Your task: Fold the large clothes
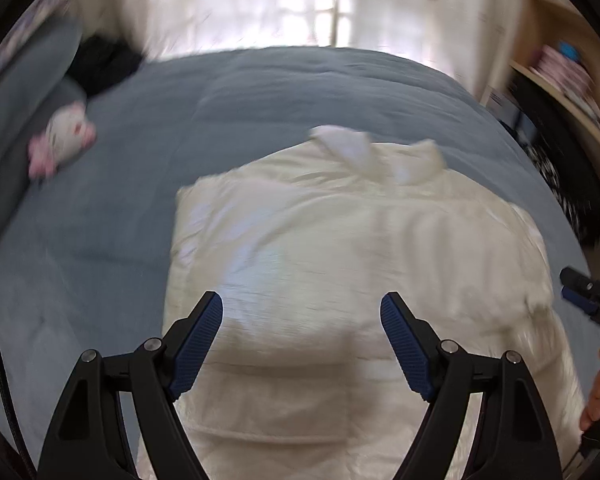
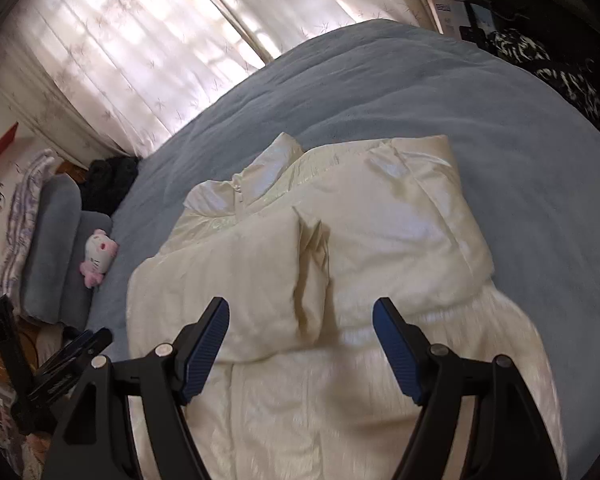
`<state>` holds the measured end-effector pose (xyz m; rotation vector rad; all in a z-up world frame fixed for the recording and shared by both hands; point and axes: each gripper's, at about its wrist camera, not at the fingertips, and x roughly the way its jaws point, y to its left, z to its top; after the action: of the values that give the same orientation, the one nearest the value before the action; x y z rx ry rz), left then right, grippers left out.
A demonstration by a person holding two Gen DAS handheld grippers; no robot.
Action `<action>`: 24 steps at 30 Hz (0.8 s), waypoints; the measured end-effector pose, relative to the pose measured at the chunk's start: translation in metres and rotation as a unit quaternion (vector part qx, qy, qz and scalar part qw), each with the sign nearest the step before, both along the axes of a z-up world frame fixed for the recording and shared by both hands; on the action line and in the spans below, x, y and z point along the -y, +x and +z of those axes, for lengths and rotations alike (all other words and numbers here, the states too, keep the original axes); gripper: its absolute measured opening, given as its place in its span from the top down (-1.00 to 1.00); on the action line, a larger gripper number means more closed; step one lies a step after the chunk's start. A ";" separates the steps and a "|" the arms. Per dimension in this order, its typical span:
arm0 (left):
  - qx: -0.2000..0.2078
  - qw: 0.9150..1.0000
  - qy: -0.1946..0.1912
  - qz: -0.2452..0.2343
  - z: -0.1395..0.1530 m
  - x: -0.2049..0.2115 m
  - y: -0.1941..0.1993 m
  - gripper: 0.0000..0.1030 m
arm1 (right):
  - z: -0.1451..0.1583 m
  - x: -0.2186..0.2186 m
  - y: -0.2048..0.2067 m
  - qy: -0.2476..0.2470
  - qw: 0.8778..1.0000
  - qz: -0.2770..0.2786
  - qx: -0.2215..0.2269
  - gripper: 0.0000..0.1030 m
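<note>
A cream puffy jacket [image 1: 360, 248] lies flat on the blue bed cover [image 1: 260, 92], collar at the far end, both sleeves folded in over the body. It also shows in the right wrist view [image 2: 360, 240]. My left gripper [image 1: 302, 320] is open and empty above the jacket's lower half. My right gripper [image 2: 300, 324] is open and empty above the jacket's lower middle. The right gripper's tip [image 1: 588, 292] shows at the right edge of the left wrist view. The left gripper [image 2: 72, 356] shows at the lower left of the right wrist view.
A pink and white plush toy [image 2: 98, 258] lies by grey pillows [image 2: 56, 240] at the head of the bed. A black garment [image 2: 108, 188] lies beyond it. Curtains [image 2: 140, 40] cover the window. A shelf [image 1: 560, 80] and black-and-white cloth [image 2: 560, 68] stand at the right.
</note>
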<state>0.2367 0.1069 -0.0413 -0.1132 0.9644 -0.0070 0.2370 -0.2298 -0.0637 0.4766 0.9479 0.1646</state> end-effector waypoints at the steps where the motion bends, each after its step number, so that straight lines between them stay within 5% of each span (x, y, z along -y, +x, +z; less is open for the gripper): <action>1: -0.007 1.000 -0.010 0.012 -0.008 -0.011 0.007 -0.55 | -0.006 -0.002 0.012 0.002 1.000 0.005 -0.010 -0.45; 8: -0.061 0.993 -0.050 0.093 -0.073 -0.071 0.038 -0.55 | -0.072 -0.018 0.076 0.012 0.996 0.008 -0.089 -0.45; 11: -0.059 0.992 -0.048 0.096 -0.085 -0.078 0.040 -0.55 | -0.076 -0.027 0.078 0.020 0.997 0.016 -0.073 -0.37; 12: -0.055 0.993 -0.042 0.095 -0.086 -0.077 0.041 -0.55 | -0.074 -0.032 0.078 0.019 0.997 0.027 -0.065 -0.17; 13: -0.053 0.993 -0.039 0.094 -0.086 -0.077 0.042 -0.55 | -0.071 -0.037 0.078 0.018 0.997 0.042 -0.056 0.50; 14: -0.047 0.994 -0.033 0.093 -0.085 -0.075 0.043 -0.55 | -0.069 -0.043 0.079 0.013 0.997 0.061 -0.051 0.76; 20: -0.005 0.996 -0.003 0.084 -0.074 -0.049 0.057 -0.55 | -0.005 -0.046 0.072 -0.002 0.995 0.044 0.094 0.79; 24: 0.000 0.996 0.030 0.089 -0.088 -0.031 0.071 -0.55 | -0.039 -0.038 0.087 -0.053 0.998 0.009 0.042 0.71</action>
<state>0.3079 0.1383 -0.1293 -0.1440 0.9507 0.1850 0.3239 -0.1918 -0.1024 0.3610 0.8736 0.1481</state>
